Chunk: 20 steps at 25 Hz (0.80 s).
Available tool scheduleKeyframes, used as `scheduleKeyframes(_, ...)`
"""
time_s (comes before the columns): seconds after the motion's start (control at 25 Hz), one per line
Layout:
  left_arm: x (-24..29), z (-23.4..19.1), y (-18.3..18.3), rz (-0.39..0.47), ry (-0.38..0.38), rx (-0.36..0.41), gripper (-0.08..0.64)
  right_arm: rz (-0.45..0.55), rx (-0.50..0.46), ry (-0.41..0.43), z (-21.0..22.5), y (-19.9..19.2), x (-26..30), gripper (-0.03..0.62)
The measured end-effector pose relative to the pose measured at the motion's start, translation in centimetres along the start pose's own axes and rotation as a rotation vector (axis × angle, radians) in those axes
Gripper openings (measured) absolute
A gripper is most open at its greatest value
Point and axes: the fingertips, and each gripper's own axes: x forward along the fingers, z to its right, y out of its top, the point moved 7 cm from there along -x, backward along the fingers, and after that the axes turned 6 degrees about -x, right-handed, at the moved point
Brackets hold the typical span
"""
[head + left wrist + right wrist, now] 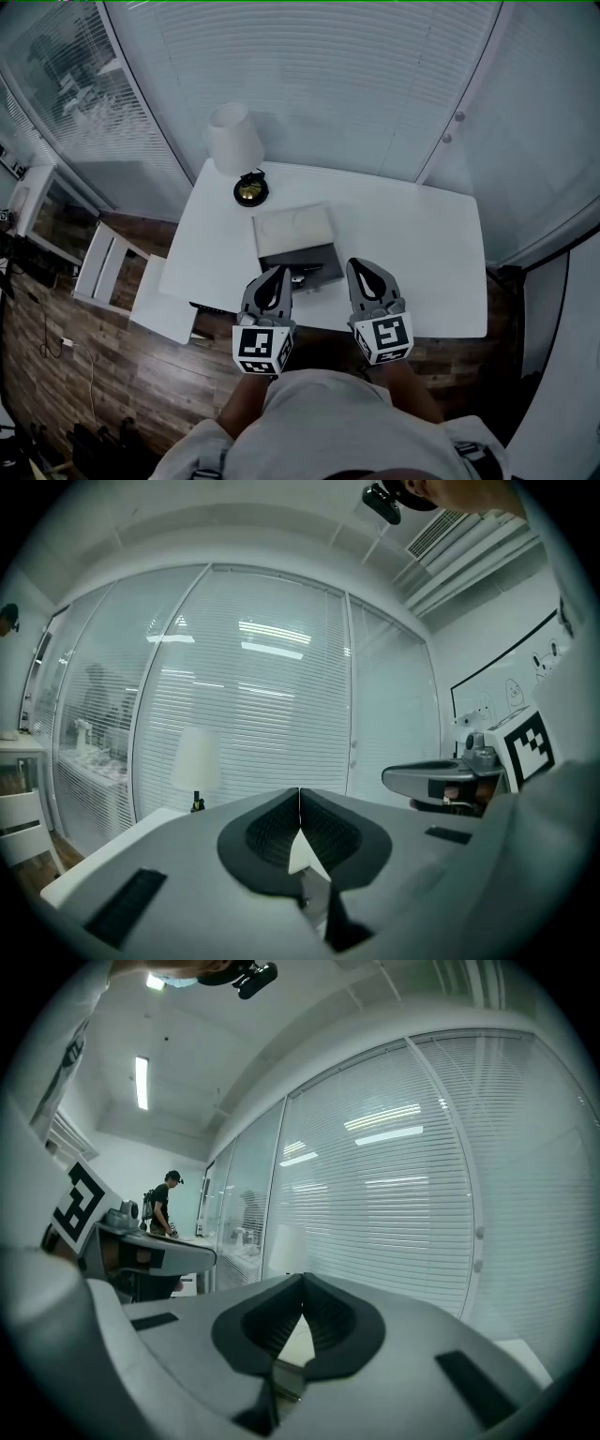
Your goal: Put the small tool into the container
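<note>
An open grey box (302, 259), its pale lid (292, 229) tilted back, stands in the middle of the white table (422, 253). A small dark item (303, 279) lies at the box's front edge; I cannot make out what it is. My left gripper (278, 272) hovers just in front of the box's left corner, jaws shut and empty. My right gripper (360, 265) hangs just right of the box, also shut on nothing. Both gripper views look level over the table, with jaws closed: left gripper (299, 794), right gripper (303, 1283).
A white-shaded lamp (234, 141) on a black and gold base (251, 190) stands at the table's far left corner. A white shelf unit (105, 267) sits left of the table. Blinds cover the glass wall (328, 75) behind. A person (161, 1204) stands far off.
</note>
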Motion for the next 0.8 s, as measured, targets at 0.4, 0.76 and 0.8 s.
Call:
scheduleKeyframes(0.4, -0.03, -0.32, -0.14, -0.001, 0.008, 0.003, 0.025, 0.005, -0.012, 0.03, -0.63, 0.16, 0.46, 0.026)
scheduleKeyframes(0.76, -0.32, -0.33, 0.04, -0.01, 0.007, 0.011, 0.025, 0.007, -0.019, 0.045, -0.95, 0.35, 0.38, 0.026)
scheduleKeyframes(0.8, -0.43, -0.32, 0.1, -0.008, 0.008, 0.009, 0.025, 0.008, -0.018, 0.048, -1.04, 0.46, 0.37, 0.026)
